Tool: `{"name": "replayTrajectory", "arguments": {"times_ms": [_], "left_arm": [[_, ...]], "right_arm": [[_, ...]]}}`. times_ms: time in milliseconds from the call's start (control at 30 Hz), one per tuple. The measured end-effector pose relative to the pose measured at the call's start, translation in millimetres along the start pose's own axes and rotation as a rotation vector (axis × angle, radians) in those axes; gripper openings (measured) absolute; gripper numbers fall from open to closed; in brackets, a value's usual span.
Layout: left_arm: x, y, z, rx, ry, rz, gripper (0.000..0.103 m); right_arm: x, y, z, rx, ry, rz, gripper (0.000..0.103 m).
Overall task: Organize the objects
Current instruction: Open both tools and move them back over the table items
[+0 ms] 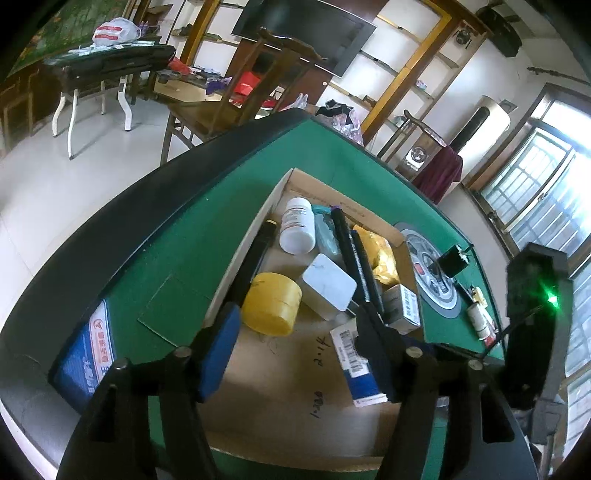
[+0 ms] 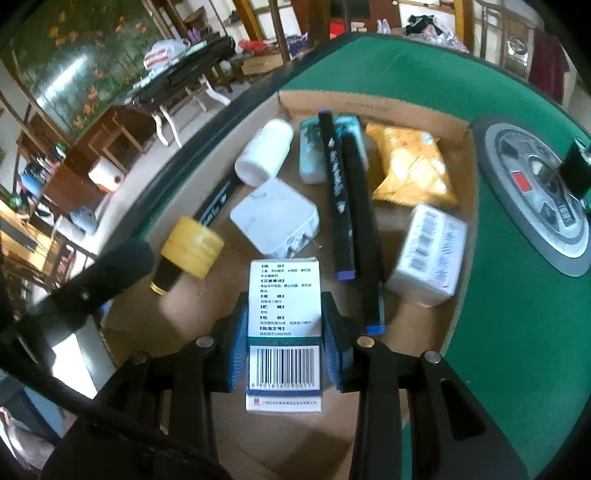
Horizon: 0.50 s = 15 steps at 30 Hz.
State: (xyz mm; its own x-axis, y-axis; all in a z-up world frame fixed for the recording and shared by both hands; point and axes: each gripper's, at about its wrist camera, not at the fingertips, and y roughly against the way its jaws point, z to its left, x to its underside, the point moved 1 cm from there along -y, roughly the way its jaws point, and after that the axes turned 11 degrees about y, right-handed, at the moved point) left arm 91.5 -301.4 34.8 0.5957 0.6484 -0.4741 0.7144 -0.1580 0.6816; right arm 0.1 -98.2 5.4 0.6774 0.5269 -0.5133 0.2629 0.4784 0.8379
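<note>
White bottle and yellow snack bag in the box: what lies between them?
In the right wrist view, between the white bottle and the yellow snack bag lie a pale teal packet and two black markers, which cross over the packet.

The cardboard box [image 1: 280,369] floor bears handwritten "2.1" and "1.280".

Matt brown cardboard tray [image 2: 424,110] on green felt tabletop [image 2: 498,332]; glossy white plastic bottle [image 2: 264,157], crinkled yellow foil packet [image 2: 412,168].

It was a lived-in home: wooden chair [image 1: 236,96], wall television [image 1: 306,33], shelves [image 1: 402,74], barred window [image 1: 535,177].
</note>
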Motion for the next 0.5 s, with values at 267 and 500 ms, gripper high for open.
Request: {"name": "replayTrajectory", "arguments": {"times_ms": [267,500], "left_arm": [[15,26,-37,0.158,-0.071,-0.017,0.063],[49,40,-99,0.302,-0.290,-0.041,0.073]], "right_arm": [[32,94,-42,0.182,-0.032,-0.285,0.056],[58,152,-154,0.617,-0.163,-0.261,0.098]]}}
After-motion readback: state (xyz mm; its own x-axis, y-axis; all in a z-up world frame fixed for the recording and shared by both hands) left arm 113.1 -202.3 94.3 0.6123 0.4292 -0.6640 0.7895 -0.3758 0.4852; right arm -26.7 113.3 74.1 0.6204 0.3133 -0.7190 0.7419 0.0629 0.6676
